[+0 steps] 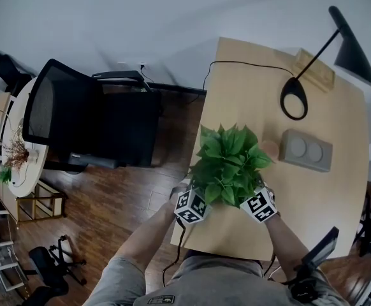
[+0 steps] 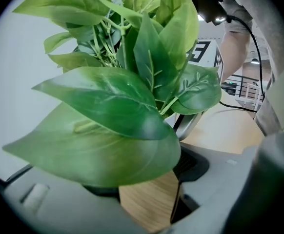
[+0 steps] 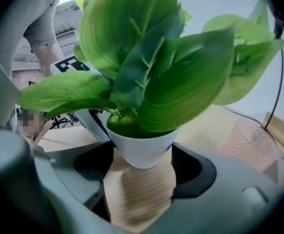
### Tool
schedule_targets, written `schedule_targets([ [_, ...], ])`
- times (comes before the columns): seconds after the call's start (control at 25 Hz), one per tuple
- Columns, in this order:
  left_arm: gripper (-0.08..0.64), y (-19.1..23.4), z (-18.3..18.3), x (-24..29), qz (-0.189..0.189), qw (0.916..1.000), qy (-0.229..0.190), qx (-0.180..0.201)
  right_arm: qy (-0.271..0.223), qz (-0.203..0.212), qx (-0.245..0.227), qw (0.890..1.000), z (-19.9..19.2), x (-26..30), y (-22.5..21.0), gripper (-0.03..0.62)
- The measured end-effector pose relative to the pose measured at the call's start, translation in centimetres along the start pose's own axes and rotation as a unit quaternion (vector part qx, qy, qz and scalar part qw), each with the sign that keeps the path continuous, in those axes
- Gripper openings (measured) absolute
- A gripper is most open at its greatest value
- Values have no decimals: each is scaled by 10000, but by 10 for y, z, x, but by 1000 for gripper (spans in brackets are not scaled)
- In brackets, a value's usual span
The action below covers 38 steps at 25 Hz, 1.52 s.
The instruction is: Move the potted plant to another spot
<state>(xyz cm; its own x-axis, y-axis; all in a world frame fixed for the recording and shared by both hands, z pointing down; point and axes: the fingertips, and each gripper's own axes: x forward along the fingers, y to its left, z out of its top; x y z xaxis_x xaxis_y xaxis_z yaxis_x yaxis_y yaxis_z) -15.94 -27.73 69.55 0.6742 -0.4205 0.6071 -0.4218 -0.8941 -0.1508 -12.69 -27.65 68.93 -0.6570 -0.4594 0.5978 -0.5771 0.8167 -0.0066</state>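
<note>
Pale wooden desk [image 1: 338, 190] under me, potted plant [image 1: 229, 164] at its near left edge. Only my right gripper [image 3: 141, 179] view shows the white pot [image 3: 141, 150], between its parted jaws; leaves [image 2: 108, 130] fill my left gripper [image 2: 147, 194] view, jaws also apart. Both forearms [image 1: 150, 234] reach in from near, flanking the plant

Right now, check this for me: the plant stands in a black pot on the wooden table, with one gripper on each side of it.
One thing is wrong: the pot is white, not black, as the right gripper view shows. The rest holds: the plant stands on the wooden table, with the left gripper and right gripper on either side.
</note>
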Motion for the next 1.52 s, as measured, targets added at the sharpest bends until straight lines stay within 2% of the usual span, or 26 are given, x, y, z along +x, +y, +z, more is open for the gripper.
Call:
schedule_targets([
  [0.48, 299, 0, -1, 1, 107, 9999, -12, -67, 9, 36, -114, 9999, -4, 1, -2, 379],
  [0.64, 254, 2, -4, -8, 301, 9994, -52, -144, -2, -84, -75, 9999, -6, -7, -4, 379],
  [0.8, 228, 9, -11, -25, 570, 9974, -115, -415, 31, -243, -38, 9997, -7, -21, -3, 379],
  [0.92, 170, 8, -13, -43, 795, 9948, -193, -604, -35, -307, 15, 9995, -5, -37, 5, 374],
  [1.08, 82, 0, -4, -69, 1202, 9887, -328, -837, -185, -412, 27, 9990, -1, -62, 17, 300],
  [1.16, 8, -10, 2, -84, 1411, 9835, -410, -1057, -349, -481, 7, 9982, 4, -79, 27, 227],
  [1.28, 0, -33, 16, -101, 1533, 9786, -597, -1233, -673, -612, -7, 9959, 13, -106, 37, 56],
  [1.32, 0, -42, 23, -105, 1552, 9773, -686, -1269, -763, -630, -8, 9951, 14, -115, 41, 27],
  [1.36, 0, -52, 30, -109, 1570, 9756, -786, -1321, -841, -639, -20, 9944, 14, -123, 44, 7],
  [1.52, 0, -91, 49, -129, 1688, 9681, -1051, -1525, -1043, -621, -49, 9926, 13, -156, 69, 6],
])
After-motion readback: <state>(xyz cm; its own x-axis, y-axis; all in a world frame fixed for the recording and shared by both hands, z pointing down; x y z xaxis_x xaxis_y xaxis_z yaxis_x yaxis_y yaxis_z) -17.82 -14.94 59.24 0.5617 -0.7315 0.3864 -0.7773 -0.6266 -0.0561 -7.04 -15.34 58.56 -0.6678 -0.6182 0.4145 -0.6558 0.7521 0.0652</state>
